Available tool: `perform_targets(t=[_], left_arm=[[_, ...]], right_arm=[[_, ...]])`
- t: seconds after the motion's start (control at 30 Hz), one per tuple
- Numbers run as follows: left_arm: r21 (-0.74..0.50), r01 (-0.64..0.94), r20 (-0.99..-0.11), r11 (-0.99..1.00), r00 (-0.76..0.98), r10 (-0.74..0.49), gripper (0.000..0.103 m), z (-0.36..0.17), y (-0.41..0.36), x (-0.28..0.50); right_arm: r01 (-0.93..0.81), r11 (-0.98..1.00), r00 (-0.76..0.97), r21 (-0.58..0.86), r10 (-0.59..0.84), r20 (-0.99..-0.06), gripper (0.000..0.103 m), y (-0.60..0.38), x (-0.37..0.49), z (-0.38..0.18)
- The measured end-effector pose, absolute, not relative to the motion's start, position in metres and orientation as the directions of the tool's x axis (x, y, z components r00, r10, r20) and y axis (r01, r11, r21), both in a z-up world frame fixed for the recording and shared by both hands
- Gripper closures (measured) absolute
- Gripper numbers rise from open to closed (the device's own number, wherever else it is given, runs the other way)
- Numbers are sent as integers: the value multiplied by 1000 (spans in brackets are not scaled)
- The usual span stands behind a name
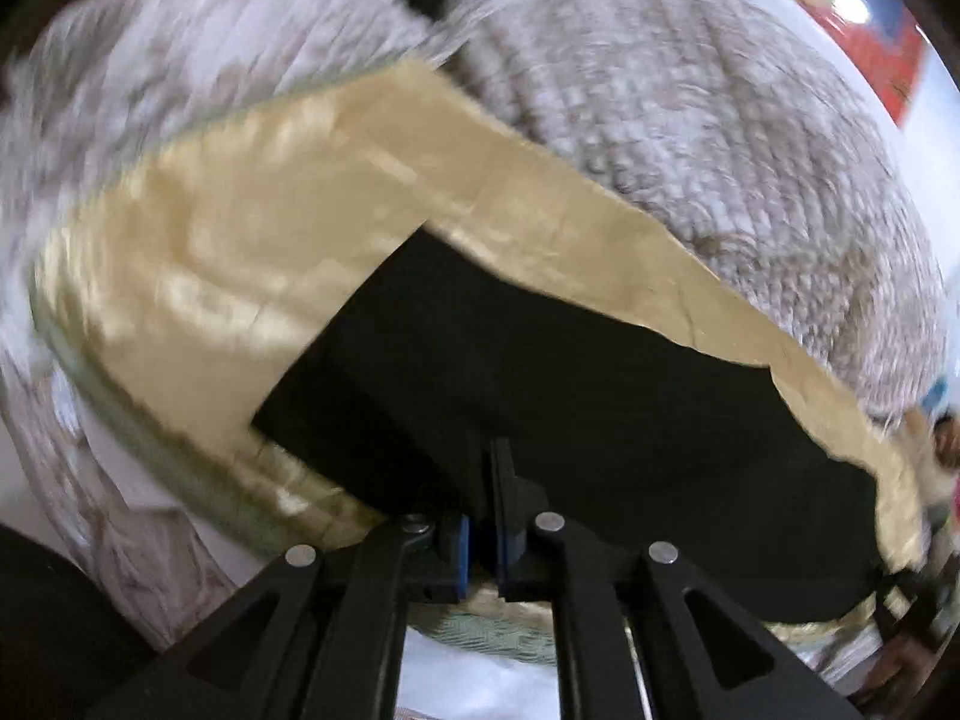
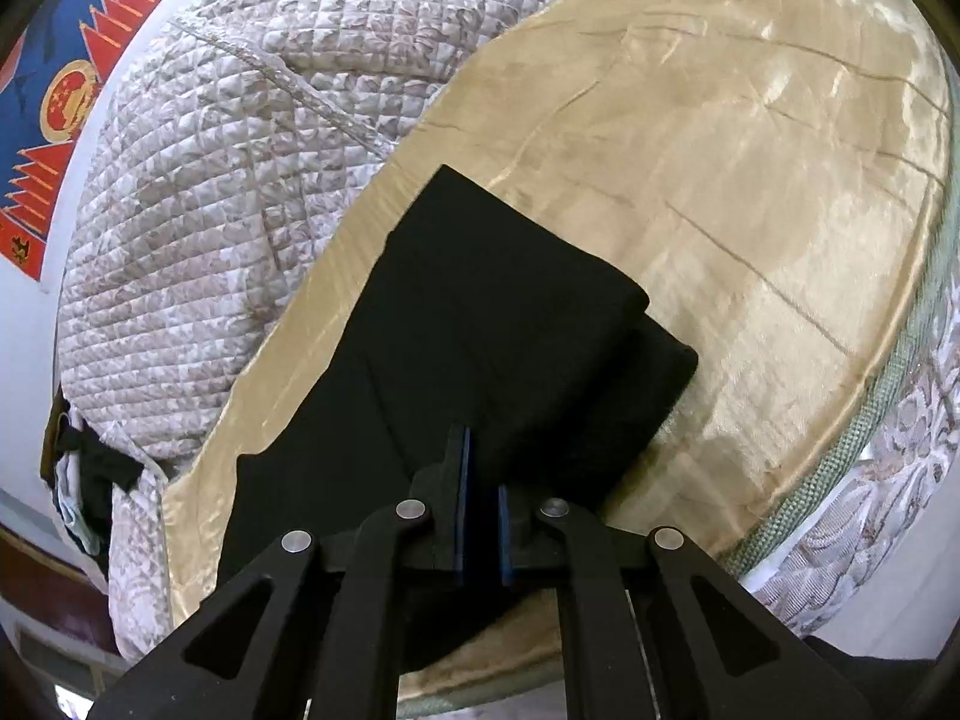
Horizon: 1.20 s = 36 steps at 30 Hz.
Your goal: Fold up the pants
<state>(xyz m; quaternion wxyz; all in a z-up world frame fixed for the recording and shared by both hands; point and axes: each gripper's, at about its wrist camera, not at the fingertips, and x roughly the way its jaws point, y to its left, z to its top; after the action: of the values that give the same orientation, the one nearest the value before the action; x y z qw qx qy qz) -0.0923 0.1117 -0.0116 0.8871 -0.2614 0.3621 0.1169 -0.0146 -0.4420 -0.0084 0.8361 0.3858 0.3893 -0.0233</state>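
Both grippers, left [image 1: 487, 516] and right [image 2: 480, 516], pinch the black pants' [image 2: 480, 324] six-o'clock edge on the tan sheet [image 2: 750, 150].

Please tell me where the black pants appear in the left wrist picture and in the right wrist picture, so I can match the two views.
Left wrist view: the black pants fill the lower middle and stretch toward the right edge, just beyond the left gripper.
Right wrist view: the black pants lie folded in the centre, reaching down to the right gripper.
Shared landmark: the tan satin sheet under the pants, with the quilted blanket behind it.
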Motion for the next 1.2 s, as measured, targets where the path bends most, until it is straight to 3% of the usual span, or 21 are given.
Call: perform_targets(t=[0.17, 0.3, 0.43, 0.57, 0.7, 0.8, 0.9, 1.0, 1.13, 1.2], left_arm=[[-412, -412, -695, 812, 719, 12, 94, -11, 123, -92], [-362, -410, -705, 837, 708, 41, 99, -3, 119, -87], [-287, -363, -621, 887, 775, 116, 99, 29, 111, -92], [-226, -427, -745, 875, 655, 127, 98, -2, 115, -81], [-183, -463, -744, 867, 642, 186, 92, 5, 119, -87], [-144, -540, -736, 829, 619, 275, 84, 19, 131, -94], [-129, -577, -697, 807, 631, 340, 83, 36, 139, -98], [-185, -488, -677, 853, 693, 250, 73, 52, 131, -84], [-238, -247, -711, 939, 703, 4, 65, 50, 85, -37], [-220, -181, -732, 958, 680, -40, 65, 37, 66, -14]], right_arm=[[337, 699, 700, 631, 262, -664, 96, -444, -16, -10], [338, 715, 694, 612, 250, -675, 98, -441, -12, -9], [273, 735, 745, 621, 247, -619, 101, -437, -23, 13], [359, 731, 682, 580, 218, -698, 101, -445, -22, -6], [378, 731, 669, 567, 208, -714, 100, -446, -26, -8], [393, 728, 677, 562, 184, -712, 92, -449, -33, 0], [475, 750, 714, 460, -23, -699, 83, -455, -57, 26], [473, 775, 752, 418, -108, -650, 83, -456, -61, 49], [250, 915, 741, 317, 30, -671, 83, -419, -10, 56], [177, 951, 701, 253, 59, -711, 83, -405, 19, 46]])
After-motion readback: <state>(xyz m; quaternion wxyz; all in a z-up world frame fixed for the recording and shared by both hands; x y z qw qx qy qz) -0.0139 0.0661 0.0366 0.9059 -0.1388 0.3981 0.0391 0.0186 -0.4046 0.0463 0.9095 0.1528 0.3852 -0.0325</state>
